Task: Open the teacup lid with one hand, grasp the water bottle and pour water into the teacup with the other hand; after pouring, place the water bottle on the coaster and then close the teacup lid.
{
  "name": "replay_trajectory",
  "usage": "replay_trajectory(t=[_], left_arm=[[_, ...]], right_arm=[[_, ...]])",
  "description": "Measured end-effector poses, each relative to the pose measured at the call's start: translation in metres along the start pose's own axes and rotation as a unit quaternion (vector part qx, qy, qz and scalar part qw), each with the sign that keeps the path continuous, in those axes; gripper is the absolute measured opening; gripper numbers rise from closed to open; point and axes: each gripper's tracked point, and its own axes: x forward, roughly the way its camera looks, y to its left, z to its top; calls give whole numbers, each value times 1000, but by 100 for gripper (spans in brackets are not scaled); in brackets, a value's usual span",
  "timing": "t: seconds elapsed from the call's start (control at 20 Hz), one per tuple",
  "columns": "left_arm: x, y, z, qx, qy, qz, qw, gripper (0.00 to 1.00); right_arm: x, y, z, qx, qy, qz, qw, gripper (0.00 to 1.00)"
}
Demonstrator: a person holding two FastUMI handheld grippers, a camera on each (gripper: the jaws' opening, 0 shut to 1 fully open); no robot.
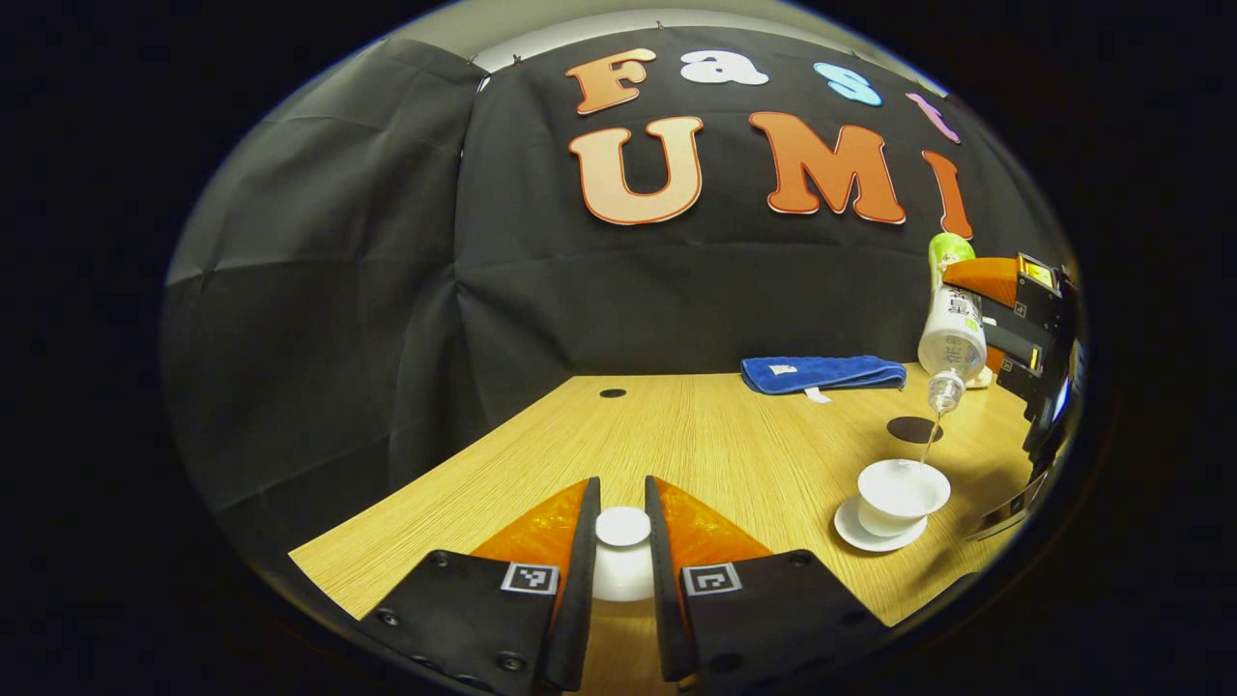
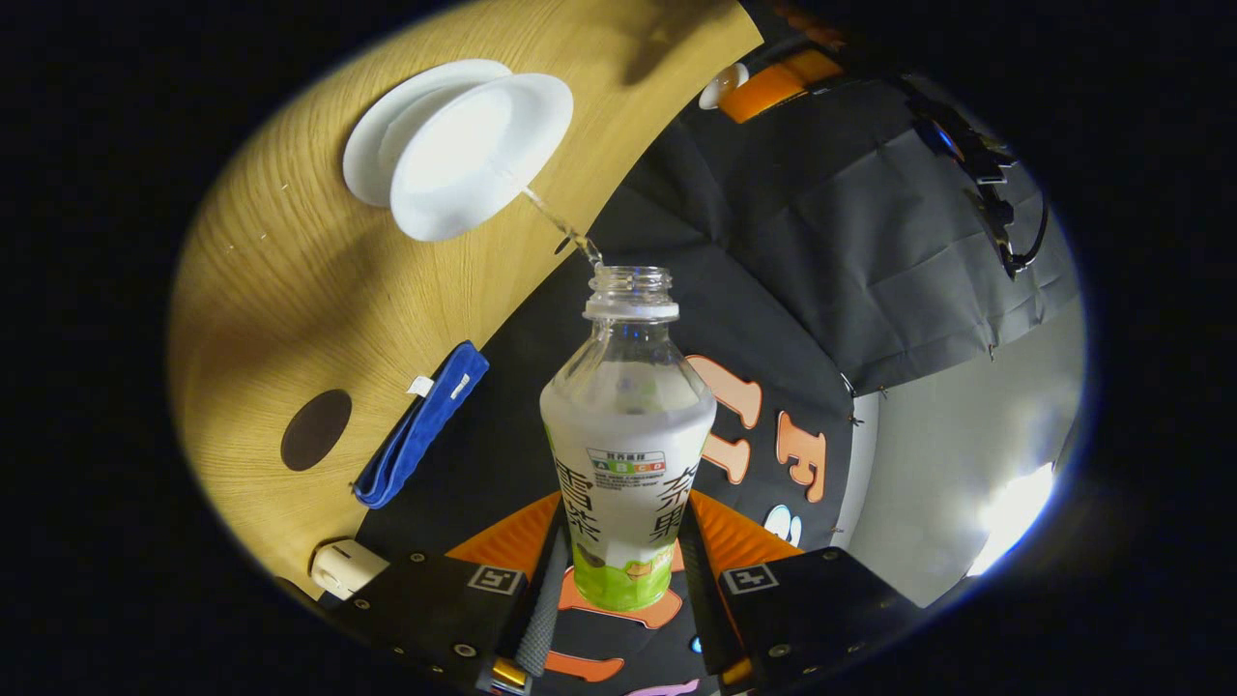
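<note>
Table (image 1: 696,435): wood-grain top, smooth, low sheen. Teacup (image 1: 901,495), saucer (image 1: 875,536), lid (image 1: 623,527): glossy white ceramic look. Water bottle (image 2: 626,425): clear plastic, printed wrap label. Towel (image 1: 821,373): blue cloth, soft nap. Coaster (image 1: 913,429): dark, matt.
</note>
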Motion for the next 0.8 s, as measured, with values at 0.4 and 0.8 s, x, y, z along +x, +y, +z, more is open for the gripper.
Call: replay_trajectory(t=[0.4,0.8], left_arm=[[-1,0,0,3,0,2,1000,33],[-2,-11,2,7,-6,-7,1000,33]], right_arm=[[-6,3,9,5,-18,5,1000,60],[-23,35,43,49,-36,53,997,60]])
